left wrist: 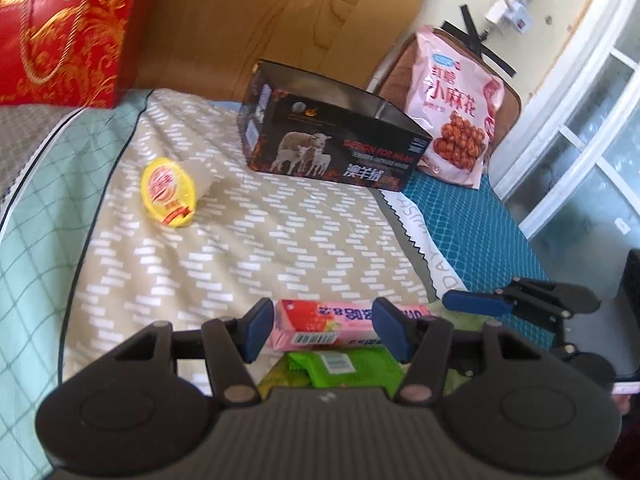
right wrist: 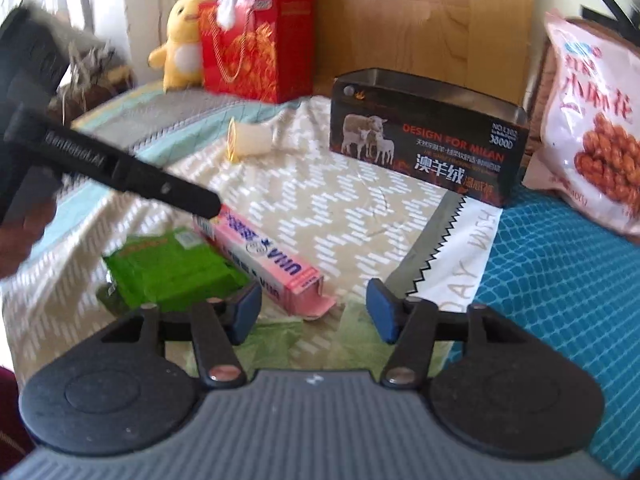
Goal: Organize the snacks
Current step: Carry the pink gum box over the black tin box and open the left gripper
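A pink candy box (left wrist: 324, 322) lies on the bed between the open fingers of my left gripper (left wrist: 322, 330); it also shows in the right wrist view (right wrist: 264, 256). A green snack packet (left wrist: 348, 368) lies just below it, also in the right wrist view (right wrist: 168, 268). A yellow-lidded jelly cup (left wrist: 172, 192) lies on its side further back, also in the right wrist view (right wrist: 250, 140). An open black box (left wrist: 332, 128) stands at the back, also in the right wrist view (right wrist: 432, 132). My right gripper (right wrist: 312, 310) is open and empty, just right of the pink box's torn end.
A large pink snack bag (left wrist: 456, 108) leans behind the black box at the right. A red gift bag (right wrist: 256, 48) and a yellow plush toy (right wrist: 180, 40) stand at the back left. A wooden headboard (left wrist: 256, 12) is behind. The bed's edge and a window (left wrist: 592, 152) are at the right.
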